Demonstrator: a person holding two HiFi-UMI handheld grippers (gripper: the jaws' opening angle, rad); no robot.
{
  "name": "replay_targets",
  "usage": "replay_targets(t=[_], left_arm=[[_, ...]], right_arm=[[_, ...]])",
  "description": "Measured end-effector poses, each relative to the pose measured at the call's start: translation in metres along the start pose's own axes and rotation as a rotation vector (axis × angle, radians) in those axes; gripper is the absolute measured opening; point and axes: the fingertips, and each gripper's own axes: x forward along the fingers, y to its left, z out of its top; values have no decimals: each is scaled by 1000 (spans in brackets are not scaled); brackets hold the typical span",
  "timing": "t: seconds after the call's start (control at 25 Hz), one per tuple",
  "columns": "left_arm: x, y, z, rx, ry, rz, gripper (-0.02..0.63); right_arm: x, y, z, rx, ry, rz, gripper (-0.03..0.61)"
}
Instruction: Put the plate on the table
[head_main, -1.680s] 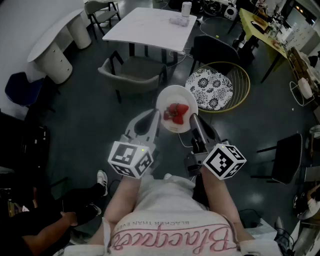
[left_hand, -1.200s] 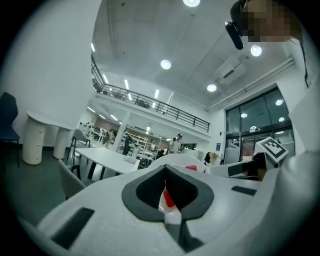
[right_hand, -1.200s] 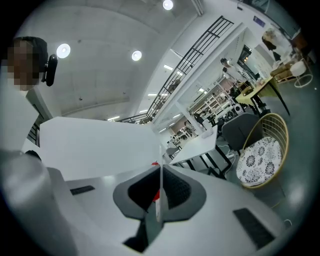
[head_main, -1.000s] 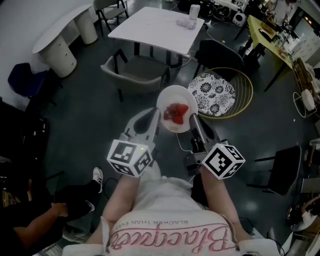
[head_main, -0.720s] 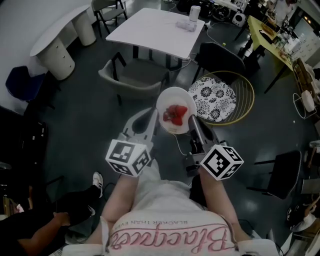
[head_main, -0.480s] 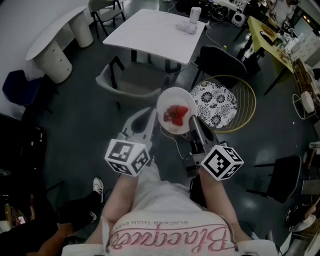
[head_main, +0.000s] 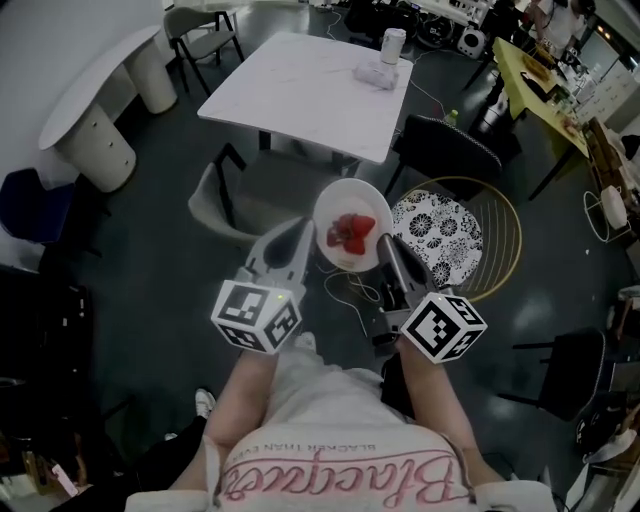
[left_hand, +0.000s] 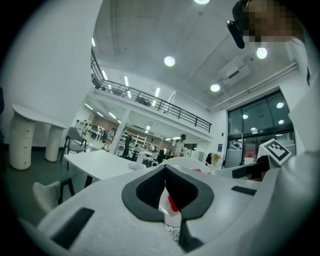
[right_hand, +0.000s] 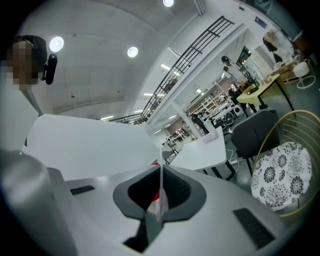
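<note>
A white plate (head_main: 349, 201) with red strawberries (head_main: 350, 233) on it hangs in the air in front of me, over the dark floor. My left gripper (head_main: 309, 236) is shut on its left rim and my right gripper (head_main: 384, 246) is shut on its right rim. In the left gripper view the plate's thin edge (left_hand: 186, 161) runs out from between the jaws of that gripper (left_hand: 167, 207). The right gripper view shows the plate (right_hand: 90, 142) as a broad white sheet, with the right gripper (right_hand: 159, 202) clamped on its rim. The white table (head_main: 310, 80) stands ahead, beyond the plate.
A cup (head_main: 393, 45) and a small white object (head_main: 375, 75) sit at the table's far right. A grey chair (head_main: 245, 190) and a black chair (head_main: 445, 145) stand at its near side. A gold wire chair with a patterned cushion (head_main: 440, 235) is at right, a curved white counter (head_main: 95, 90) at left.
The table and chairs have drawn nearer and slid down in the head view. The plate stays held between both grippers in the same pose. The person at lower left has dropped out of view.
</note>
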Motion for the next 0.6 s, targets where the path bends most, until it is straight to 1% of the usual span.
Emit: replay_targets(t=[0.24,0.6], left_arm=[[34,38,6,-2,13,-20,3],[77,69,10,-4,37,-47,3]], right_arm=[[46,-10,6,5,-12,-24,12],[93,-28,19,16,-12,-46,12]])
